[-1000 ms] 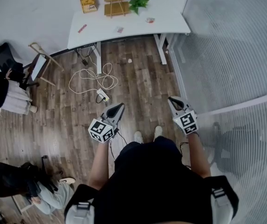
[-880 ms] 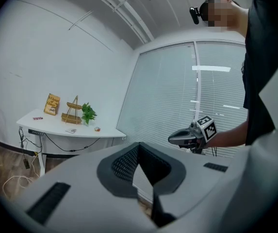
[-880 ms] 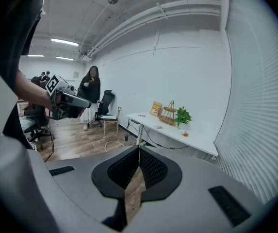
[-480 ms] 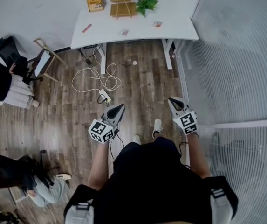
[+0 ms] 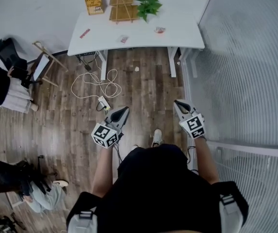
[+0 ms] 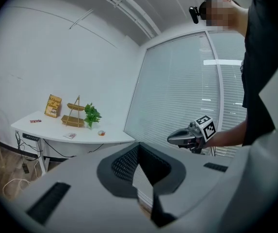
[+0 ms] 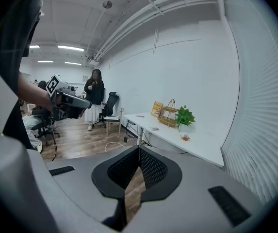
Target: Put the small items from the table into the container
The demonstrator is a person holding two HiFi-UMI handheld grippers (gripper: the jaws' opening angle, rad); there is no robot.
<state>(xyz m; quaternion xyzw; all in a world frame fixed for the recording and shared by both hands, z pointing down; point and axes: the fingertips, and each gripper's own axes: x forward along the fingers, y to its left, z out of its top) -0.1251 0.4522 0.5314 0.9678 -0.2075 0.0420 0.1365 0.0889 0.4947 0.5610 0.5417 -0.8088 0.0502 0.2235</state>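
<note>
Grey plastic left gripper [image 5: 122, 111] and right gripper [image 5: 180, 103], pads mesh-textured, jaws together, empty. On the smooth white table [image 5: 182, 33], a red strip [image 5: 85, 32] lies near the left edge and a packet [image 5: 123, 39] near the front edge. A wooden tiered basket [image 5: 122, 6] and a yellow book [image 5: 94, 3], its title unreadable, stand at the back edge.

A white table [image 5: 177, 35] stands against the far wall on 2 white leg frames. Along its far edge, from left to right, are a yellow book [image 5: 93, 3], a wooden 2-tier stand [image 5: 122, 8] and a green leafy plant [image 5: 147, 3]; the plant is just beside the stand. Nearer the front edge lie 3 small items, well apart: a red strip [image 5: 85, 33] at the left, a pale packet [image 5: 123, 39] in the middle and a small reddish-and-white item [image 5: 159, 30] to the right. Below is a wood-plank floor [image 5: 148, 89]. On it, near the table's left leg, a white cable [image 5: 100, 81] lies in loose loops, running to a white power strip [image 5: 103, 102]. A small pale object [image 5: 137, 69] lies under the table.
</note>
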